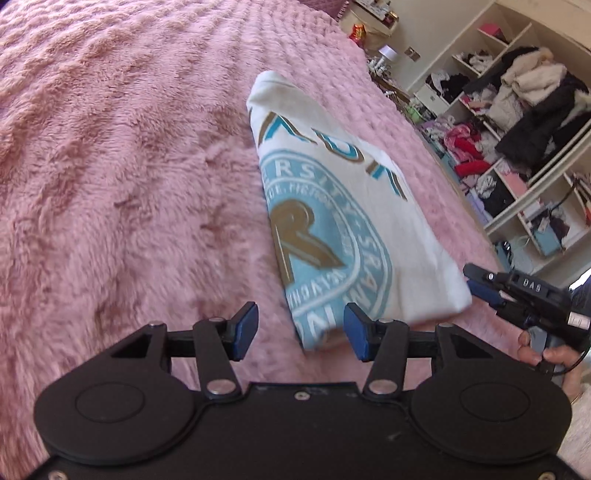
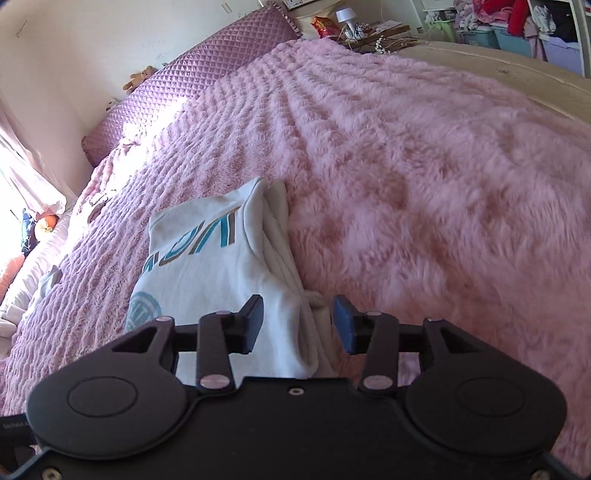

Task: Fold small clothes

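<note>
- Pink fluffy blanket (image 1: 129, 166) covers the bed and fills most of both views; ribbed texture toward the far end.
- Purple quilted headboard cushion (image 2: 192, 85) at the far left end of the bed in the right wrist view, small teddy bear (image 2: 140, 78) sitting on top of it.
- Open wardrobe shelves (image 1: 517, 122) far right in the left wrist view, stuffed with clothes; dark coat with pale fur trim (image 1: 535, 110) hanging in front.
- Nightstand (image 2: 373, 31) beyond the bed's far end, white lamp (image 2: 344, 15) and red packet (image 2: 322, 25) on it.
- White T-shirt (image 1: 332, 206) with teal and gold crest print lies folded into a long narrow stack on the blanket, long axis running near to far, print face up. Layered folded edges visible along its right side in the right wrist view.
- Left gripper (image 1: 301, 330): jaws apart, nothing pinched; near left corner of the shirt sits in the gap, pads not pressing it.
- Right gripper (image 2: 298, 323): released, jaws apart over the shirt's near right edge; fabric lies between and below the blue pads (image 2: 343, 323), no clamp visible.
- Right gripper also seen from the left wrist view at the shirt's near right corner, a hand (image 1: 546, 350) on its handle.
</note>
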The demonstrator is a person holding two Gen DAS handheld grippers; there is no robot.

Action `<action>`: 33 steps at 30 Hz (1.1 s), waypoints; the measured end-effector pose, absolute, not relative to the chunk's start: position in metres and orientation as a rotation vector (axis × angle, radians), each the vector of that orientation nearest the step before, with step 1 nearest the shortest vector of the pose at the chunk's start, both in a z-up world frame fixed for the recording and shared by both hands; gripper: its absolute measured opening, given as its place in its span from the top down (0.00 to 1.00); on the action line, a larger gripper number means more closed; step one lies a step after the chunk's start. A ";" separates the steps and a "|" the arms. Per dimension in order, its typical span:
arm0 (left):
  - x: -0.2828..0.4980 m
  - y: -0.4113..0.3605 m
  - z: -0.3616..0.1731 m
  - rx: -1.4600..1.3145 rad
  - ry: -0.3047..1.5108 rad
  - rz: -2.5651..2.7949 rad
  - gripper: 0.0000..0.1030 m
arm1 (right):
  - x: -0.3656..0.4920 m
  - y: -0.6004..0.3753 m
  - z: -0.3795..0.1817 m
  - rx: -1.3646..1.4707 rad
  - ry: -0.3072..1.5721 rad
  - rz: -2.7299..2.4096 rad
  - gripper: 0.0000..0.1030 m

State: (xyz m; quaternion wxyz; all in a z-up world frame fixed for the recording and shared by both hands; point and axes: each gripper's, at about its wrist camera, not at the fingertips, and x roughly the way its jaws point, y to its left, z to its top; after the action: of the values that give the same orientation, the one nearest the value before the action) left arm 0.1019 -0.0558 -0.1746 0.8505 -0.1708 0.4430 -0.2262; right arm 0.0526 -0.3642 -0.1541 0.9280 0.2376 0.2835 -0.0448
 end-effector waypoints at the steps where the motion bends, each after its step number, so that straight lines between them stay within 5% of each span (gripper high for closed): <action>1: 0.095 -0.062 -0.177 -0.330 0.934 -0.473 0.50 | 0.050 -0.361 -0.158 0.491 0.584 -0.101 0.57; 9: 0.085 -0.090 -0.189 -0.223 0.884 -0.372 0.58 | 0.046 -0.326 -0.170 0.283 0.595 -0.134 0.57; 15: 0.093 -0.100 -0.186 -0.206 0.880 -0.381 0.91 | 0.043 -0.329 -0.171 0.319 0.582 -0.155 0.57; 19: 0.093 -0.105 -0.187 -0.198 0.881 -0.352 0.93 | 0.041 -0.326 -0.169 0.324 0.569 -0.157 0.57; 21: 0.092 -0.107 -0.187 -0.183 0.877 -0.344 0.94 | 0.045 -0.322 -0.168 0.302 0.581 -0.135 0.73; 22: 0.091 -0.107 -0.185 -0.173 0.864 -0.334 0.95 | 0.046 -0.321 -0.168 0.293 0.586 -0.136 0.94; 29: 0.087 -0.113 -0.179 -0.026 0.858 -0.319 0.94 | 0.039 -0.356 -0.167 0.503 0.584 -0.154 0.98; 33: 0.092 -0.113 -0.196 -0.035 0.904 -0.306 0.94 | 0.048 -0.341 -0.175 0.393 0.646 -0.180 0.98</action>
State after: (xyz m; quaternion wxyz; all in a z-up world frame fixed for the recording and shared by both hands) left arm 0.0923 -0.1129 -0.1959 0.8882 -0.0170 0.4349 -0.1474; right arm 0.0484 -0.3408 -0.1750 0.9255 0.1915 0.3149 -0.0878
